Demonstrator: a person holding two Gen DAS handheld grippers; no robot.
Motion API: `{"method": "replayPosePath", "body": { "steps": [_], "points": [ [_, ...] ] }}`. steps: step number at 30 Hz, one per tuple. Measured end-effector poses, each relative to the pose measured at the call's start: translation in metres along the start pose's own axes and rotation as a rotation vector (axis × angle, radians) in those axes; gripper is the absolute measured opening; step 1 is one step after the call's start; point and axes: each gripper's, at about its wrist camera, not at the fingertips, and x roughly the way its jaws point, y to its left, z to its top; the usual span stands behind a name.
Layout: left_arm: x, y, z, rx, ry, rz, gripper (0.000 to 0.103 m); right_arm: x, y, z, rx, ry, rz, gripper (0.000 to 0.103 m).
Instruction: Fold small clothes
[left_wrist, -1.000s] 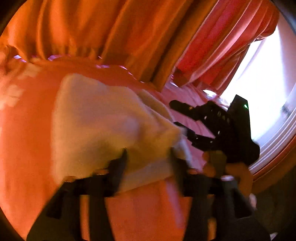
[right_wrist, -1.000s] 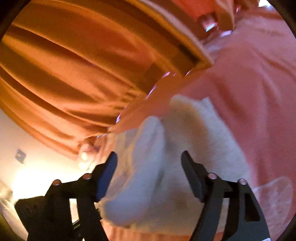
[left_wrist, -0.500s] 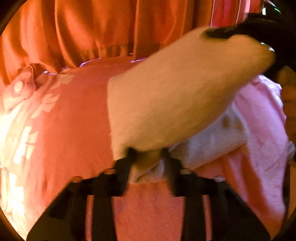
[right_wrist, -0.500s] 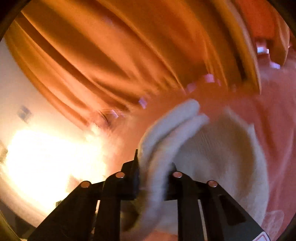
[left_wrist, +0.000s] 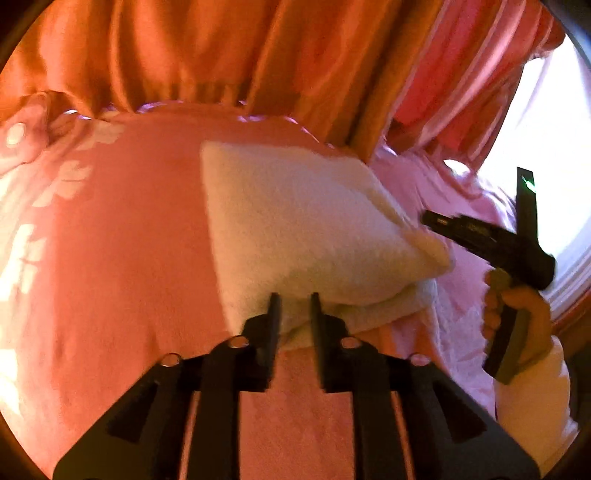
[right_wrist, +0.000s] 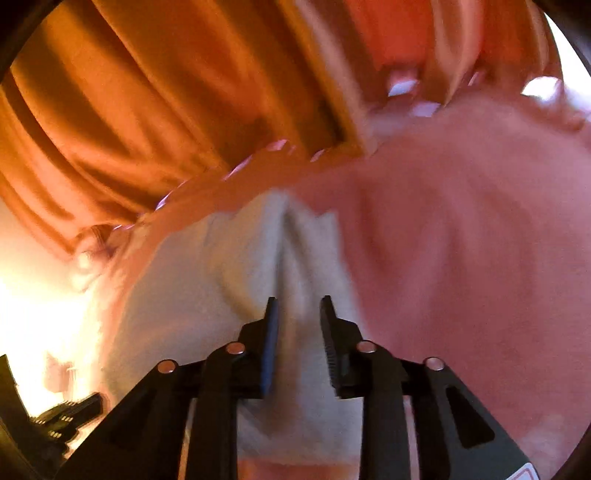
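A small cream fleece garment (left_wrist: 295, 229) lies folded over on a pink bed cover (left_wrist: 110, 258). My left gripper (left_wrist: 293, 306) sits at its near edge with the jaws narrowly apart, the cloth edge between the fingertips. The right gripper shows in the left wrist view (left_wrist: 480, 236), held by a hand just right of the garment's right corner. In the right wrist view the garment (right_wrist: 258, 277) lies flat with a crease down its middle. My right gripper (right_wrist: 298, 310) has its jaws slightly apart over the cloth, and the view is blurred.
Orange curtains (left_wrist: 221, 55) hang behind the bed. A bright window (left_wrist: 546, 155) is at the right. The pink cover has a pale flower print (left_wrist: 62, 184) at the left. The left gripper's body shows at the lower left of the right wrist view (right_wrist: 62, 413).
The right gripper carried the garment's raised half over and down onto the rest, then drew back to the right. Both grippers' jaws have widened slightly from pinching the cloth.
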Motion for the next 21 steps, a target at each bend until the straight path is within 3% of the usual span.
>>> {"method": "replayPosePath", "body": {
  "steps": [2, 5, 6, 7, 8, 9, 11, 13, 16, 17, 21],
  "points": [
    [-0.008, 0.004, 0.004, -0.016, -0.023, 0.017, 0.041, -0.01, 0.006, -0.001, 0.004, 0.006, 0.088, 0.053],
    [0.006, 0.006, 0.005, -0.045, 0.002, 0.014, 0.044, 0.006, 0.015, -0.014, 0.002, 0.137, 0.206, 0.053],
    [0.02, 0.006, 0.002, -0.054, 0.04, 0.01, 0.044, 0.021, 0.019, -0.021, -0.021, 0.202, 0.201, 0.051],
    [0.03, 0.006, -0.001, -0.059, 0.074, 0.021, 0.044, 0.03, 0.021, -0.027, -0.047, 0.237, 0.181, 0.041],
    [0.038, 0.004, -0.005, -0.053, 0.101, 0.041, 0.044, 0.034, 0.023, -0.03, -0.069, 0.255, 0.167, 0.018],
    [0.043, 0.002, -0.008, -0.037, 0.107, 0.064, 0.044, 0.029, 0.021, -0.03, -0.069, 0.241, 0.178, 0.017],
    [0.045, 0.0, -0.013, 0.0, 0.108, 0.115, 0.044, -0.006, 0.011, -0.019, -0.031, 0.127, 0.206, 0.006],
    [0.051, 0.01, -0.016, -0.038, 0.138, 0.103, 0.046, -0.024, -0.005, -0.02, 0.0, 0.065, 0.187, 0.005],
    [0.065, 0.028, -0.026, -0.122, 0.206, 0.055, 0.045, 0.018, -0.02, -0.046, -0.028, 0.213, 0.086, 0.005],
    [0.066, 0.027, -0.028, -0.116, 0.205, 0.056, 0.045, 0.028, -0.02, -0.054, -0.03, 0.239, 0.101, 0.005],
    [0.046, 0.014, -0.025, -0.052, 0.169, 0.036, 0.044, 0.008, -0.008, -0.043, -0.029, 0.185, 0.096, 0.009]
  ]
}}
